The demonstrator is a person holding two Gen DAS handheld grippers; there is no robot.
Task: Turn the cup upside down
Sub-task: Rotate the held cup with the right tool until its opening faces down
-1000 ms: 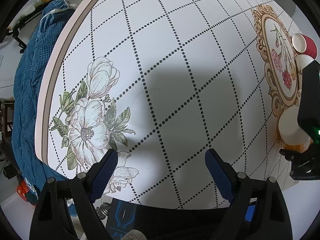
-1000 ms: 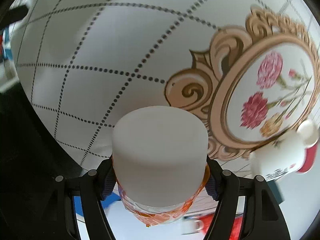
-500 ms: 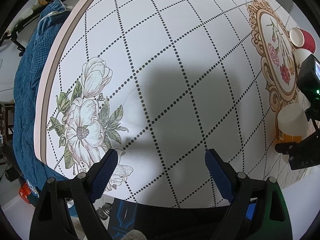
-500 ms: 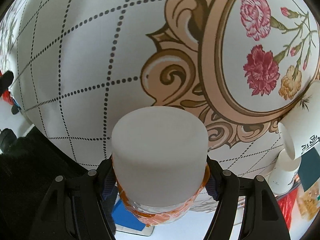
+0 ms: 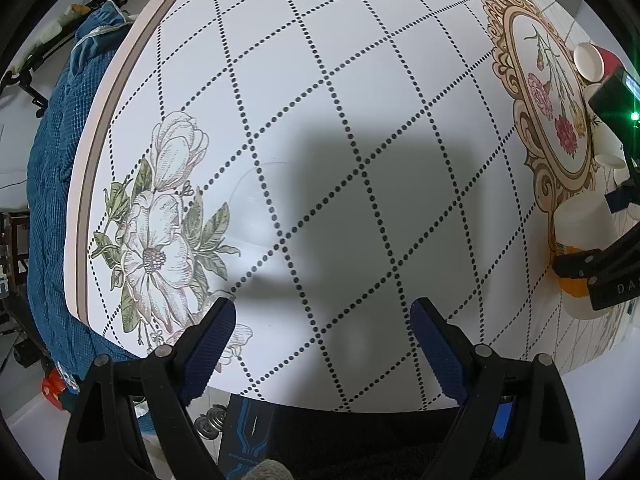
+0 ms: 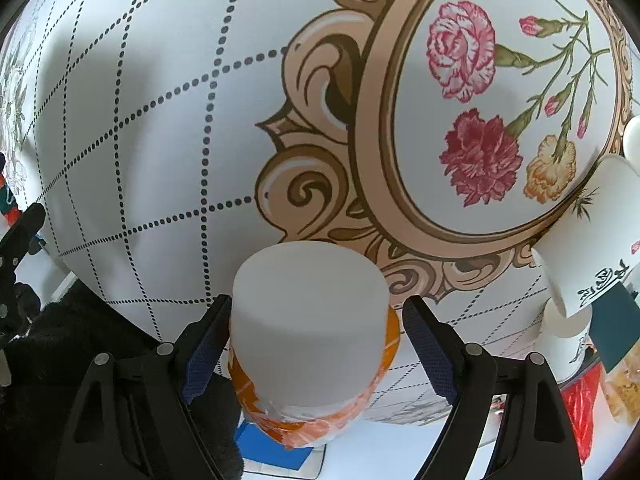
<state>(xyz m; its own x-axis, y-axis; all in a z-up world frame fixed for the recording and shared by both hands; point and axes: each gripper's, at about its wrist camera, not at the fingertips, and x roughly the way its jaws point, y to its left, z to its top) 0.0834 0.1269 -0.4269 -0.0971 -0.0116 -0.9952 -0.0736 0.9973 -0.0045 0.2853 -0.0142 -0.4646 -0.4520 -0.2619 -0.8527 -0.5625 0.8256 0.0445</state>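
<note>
An orange-and-white paper cup (image 6: 310,332) stands upside down, its flat white base facing me, at the table's near right edge. It also shows in the left wrist view (image 5: 582,236). My right gripper (image 6: 316,322) sits around the cup with its jaws spread; the left pad touches the cup's side and a small gap shows at the right pad. My left gripper (image 5: 322,320) is open and empty above the white dotted tablecloth (image 5: 340,120), far left of the cup.
Several paper cups (image 6: 592,240) lie and stand at the right edge by the floral medallion (image 6: 500,100); a red one (image 5: 596,62) shows in the left view. A blue quilt (image 5: 56,160) hangs left of the table. The near table edge is close below both grippers.
The right gripper has carried the cup forward and down towards the table by the medallion, and its jaws have spread off the cup. The left gripper has barely moved.
</note>
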